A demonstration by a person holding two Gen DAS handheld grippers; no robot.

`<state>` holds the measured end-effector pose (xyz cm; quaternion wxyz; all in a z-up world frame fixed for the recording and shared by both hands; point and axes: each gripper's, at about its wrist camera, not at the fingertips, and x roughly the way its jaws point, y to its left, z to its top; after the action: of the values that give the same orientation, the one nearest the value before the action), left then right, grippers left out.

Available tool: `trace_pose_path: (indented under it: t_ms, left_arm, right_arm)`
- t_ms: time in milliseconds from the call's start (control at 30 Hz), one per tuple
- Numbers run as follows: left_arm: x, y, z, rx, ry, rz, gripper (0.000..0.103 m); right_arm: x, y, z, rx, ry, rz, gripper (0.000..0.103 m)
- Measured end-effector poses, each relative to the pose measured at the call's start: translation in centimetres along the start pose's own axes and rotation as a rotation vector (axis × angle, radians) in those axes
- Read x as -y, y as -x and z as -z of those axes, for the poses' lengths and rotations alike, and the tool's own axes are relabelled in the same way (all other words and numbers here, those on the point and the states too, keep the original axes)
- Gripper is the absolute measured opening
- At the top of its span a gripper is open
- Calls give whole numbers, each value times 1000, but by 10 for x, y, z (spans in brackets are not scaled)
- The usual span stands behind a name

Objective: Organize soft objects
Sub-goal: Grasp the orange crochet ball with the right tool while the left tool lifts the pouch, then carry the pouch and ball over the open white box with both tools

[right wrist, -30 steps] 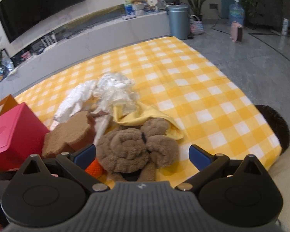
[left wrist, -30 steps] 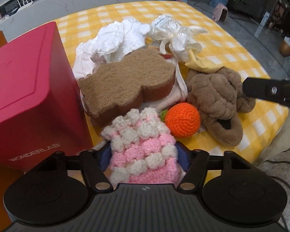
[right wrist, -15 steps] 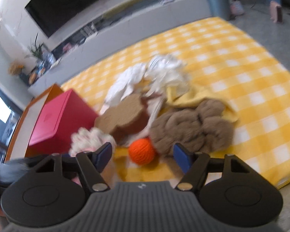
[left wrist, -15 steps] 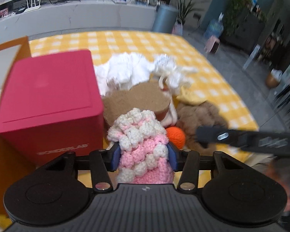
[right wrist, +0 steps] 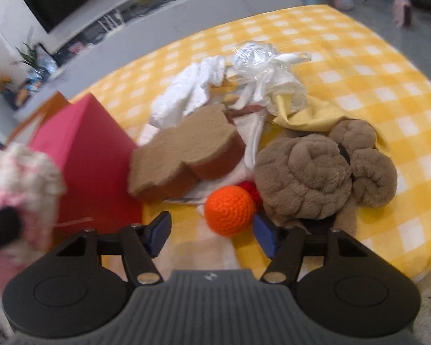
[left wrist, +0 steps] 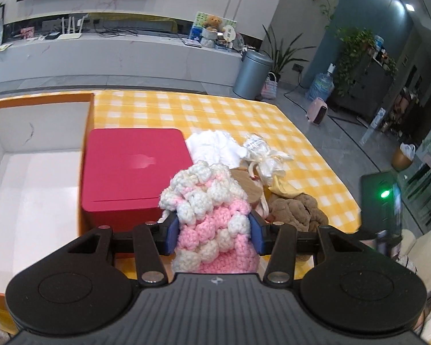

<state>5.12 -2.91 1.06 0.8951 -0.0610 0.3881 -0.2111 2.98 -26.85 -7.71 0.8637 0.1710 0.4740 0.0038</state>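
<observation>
My left gripper is shut on a pink and white crochet piece, held up above the yellow checked table. That piece also shows blurred at the left of the right wrist view. My right gripper hangs low over an orange crochet ball, its jaws closing. The ball lies between the fingers, close to the right one, and the left pad stands clear of it. Behind the ball lie a brown toast-shaped cushion and a brown plush toy.
A red box stands left of the pile. An open orange box with a white inside sits further left. A white cloth, a crumpled clear bag and a yellow cloth lie behind. The table edge runs along the right.
The left gripper closed on the crochet piece and lifted it off the table. The right gripper swung left and down from the brown plush to the orange ball, its jaws narrowing.
</observation>
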Motion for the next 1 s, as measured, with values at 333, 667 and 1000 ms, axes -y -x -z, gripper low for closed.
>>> trace_pose_path:
  t_ms: [333, 667, 1000]
  left_arm:
    - [-27, 15, -1, 15, 68, 13, 56]
    - [-28, 36, 0, 49, 71, 81, 56]
    - [-55, 89, -3, 188, 91, -70, 56]
  right_arm:
    - [-5, -8, 7, 27, 67, 114, 41]
    - [-8, 35, 15, 103, 122, 37, 41]
    - [-49, 114, 6, 275, 157, -100, 41]
